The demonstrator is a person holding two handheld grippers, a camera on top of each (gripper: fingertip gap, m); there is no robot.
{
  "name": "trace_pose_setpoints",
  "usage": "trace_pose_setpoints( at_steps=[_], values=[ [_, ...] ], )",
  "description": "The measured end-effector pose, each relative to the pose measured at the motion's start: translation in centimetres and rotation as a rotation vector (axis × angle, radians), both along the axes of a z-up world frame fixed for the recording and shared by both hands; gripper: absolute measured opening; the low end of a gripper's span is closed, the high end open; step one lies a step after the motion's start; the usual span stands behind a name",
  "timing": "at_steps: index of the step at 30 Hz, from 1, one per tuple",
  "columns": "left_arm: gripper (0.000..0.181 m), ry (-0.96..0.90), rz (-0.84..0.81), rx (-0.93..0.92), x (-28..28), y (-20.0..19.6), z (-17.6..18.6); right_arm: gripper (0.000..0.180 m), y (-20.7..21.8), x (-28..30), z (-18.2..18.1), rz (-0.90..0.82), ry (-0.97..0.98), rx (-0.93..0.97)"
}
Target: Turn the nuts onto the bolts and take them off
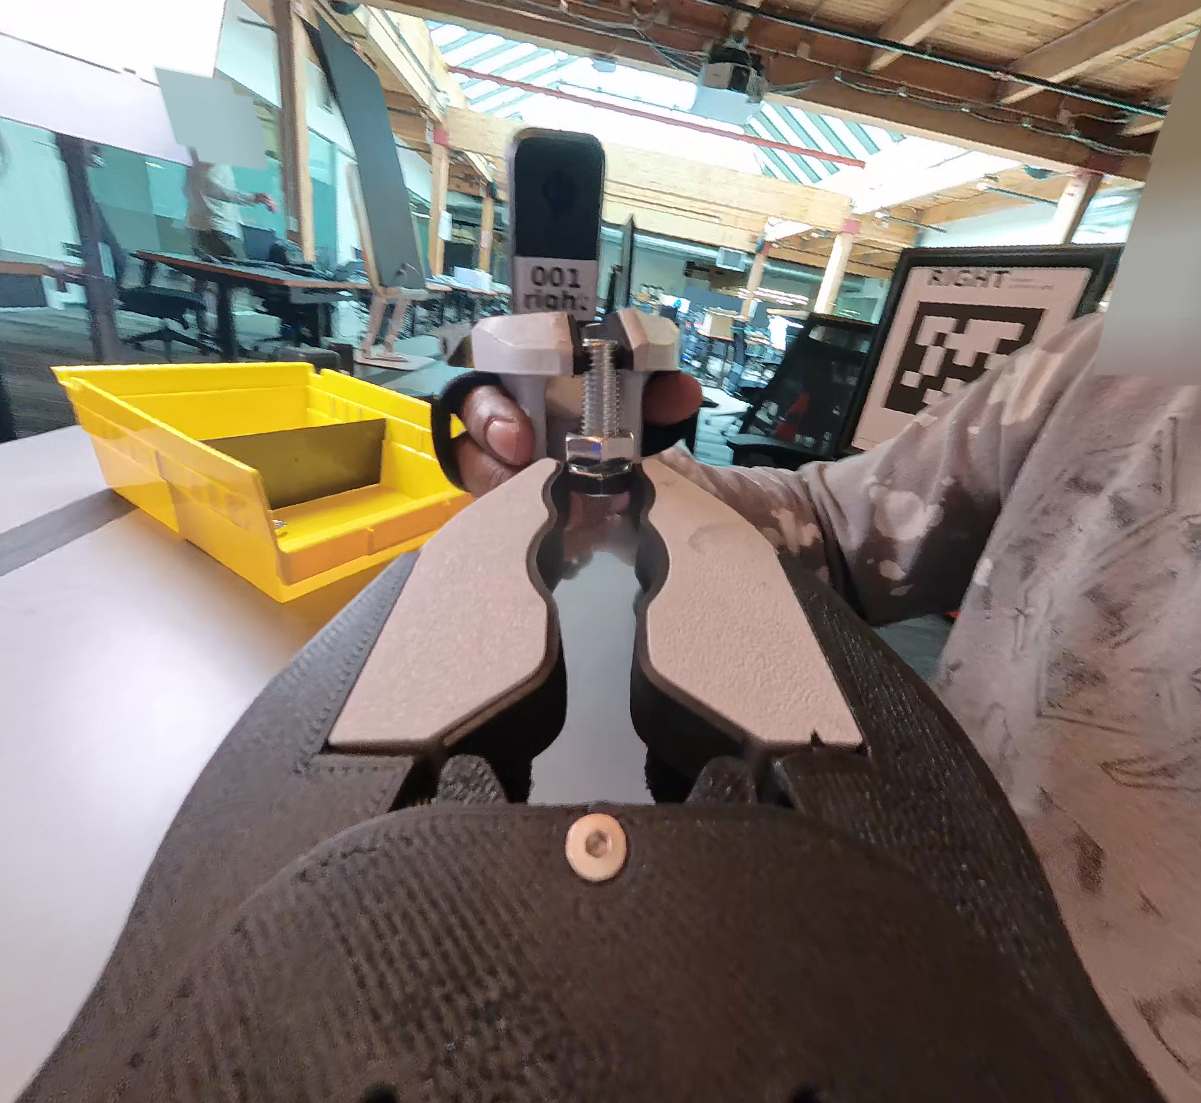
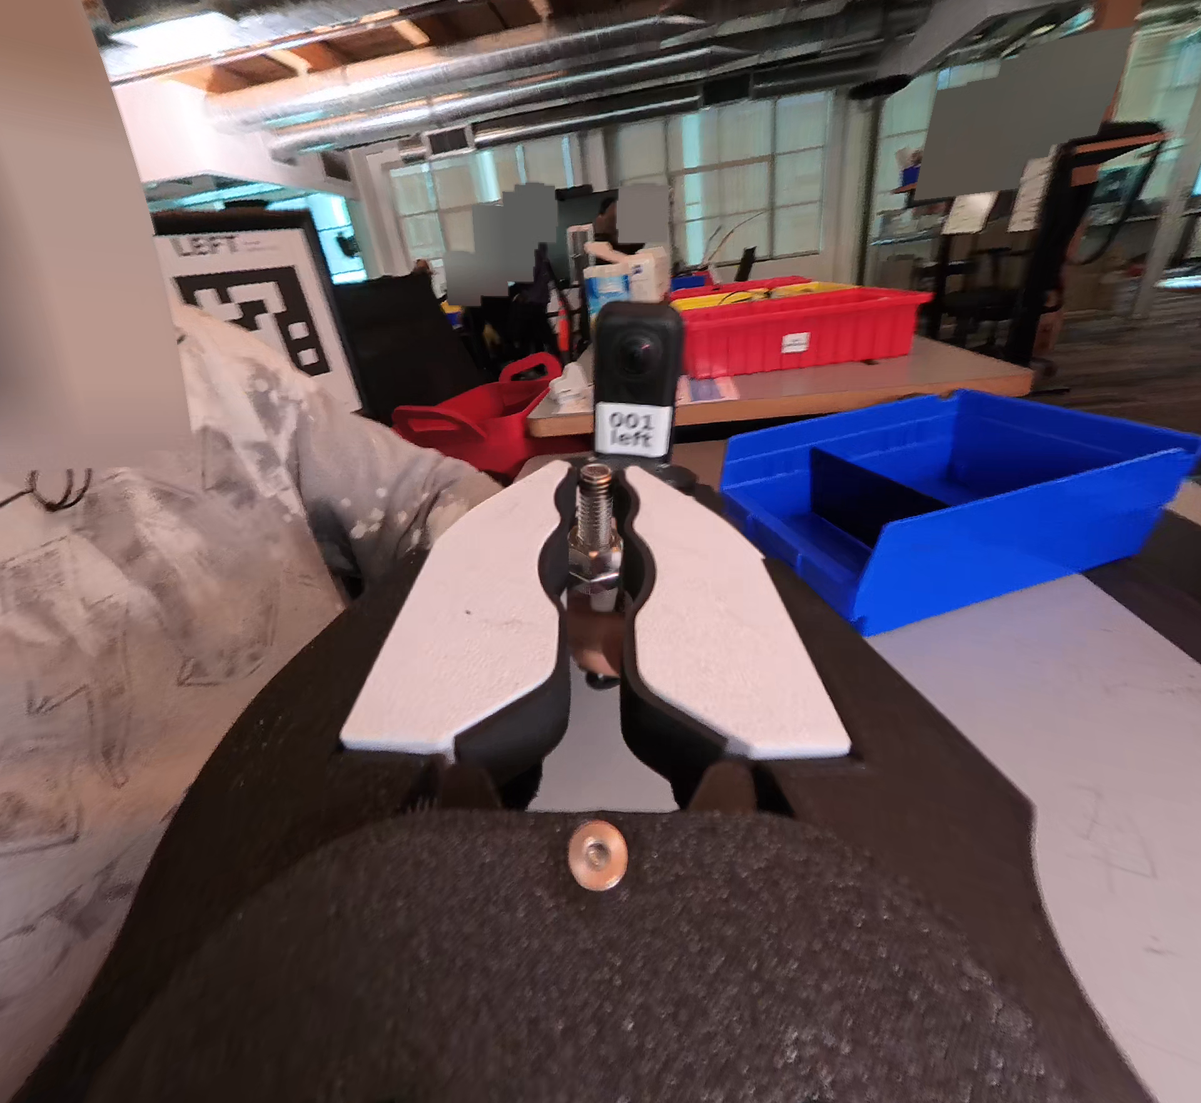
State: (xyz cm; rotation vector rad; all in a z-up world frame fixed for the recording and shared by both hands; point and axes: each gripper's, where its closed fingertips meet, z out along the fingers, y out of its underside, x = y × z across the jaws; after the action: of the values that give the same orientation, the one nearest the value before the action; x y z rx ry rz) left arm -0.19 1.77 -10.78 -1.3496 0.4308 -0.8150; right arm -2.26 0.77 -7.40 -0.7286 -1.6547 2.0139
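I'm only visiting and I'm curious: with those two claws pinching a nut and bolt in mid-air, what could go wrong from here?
1. The left gripper pinches the nut with its fingertips only. A slip while turning could drop it, and the yellow bin sits off to the side, not underneath.
2. The right gripper clamps just one end of the bolt. If the bolt tilts, the threads may jam.
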Motion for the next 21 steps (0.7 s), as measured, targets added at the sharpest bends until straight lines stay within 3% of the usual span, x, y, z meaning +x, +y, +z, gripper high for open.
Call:
trace_pose_setpoints(
  at_steps=[6, 8, 16, 18, 21],
  values=[
    [0.019, 0.017, 0.318, 0.053, -4.1, 1.5, 0.4, 0.024, 3.7, -2.2, 0.4, -0.320, -0.003, -0.006],
    [0.019, 0.021, 0.367, 0.054, -4.7, 1.7, 0.3, 0.028, 3.4, -2.6, -0.3, -0.341, -0.026, 0.002],
    [0.019, 0.046, 0.369, 0.080, -4.3, 1.5, 0.4, 0.036, 2.1, -3.7, -2.1, -0.304, -0.095, 0.026],
    [0.018, -0.004, 0.329, 0.104, -4.5, 1.0, 1.2, 0.009, 4.7, -3.8, -1.6, -0.427, -0.066, 0.023],
    [0.019, 0.015, 0.353, 0.118, -5.0, 0.9, 1.6, 0.013, 5.9, -3.2, -0.9, -0.429, -0.059, 0.007]
  ],
)
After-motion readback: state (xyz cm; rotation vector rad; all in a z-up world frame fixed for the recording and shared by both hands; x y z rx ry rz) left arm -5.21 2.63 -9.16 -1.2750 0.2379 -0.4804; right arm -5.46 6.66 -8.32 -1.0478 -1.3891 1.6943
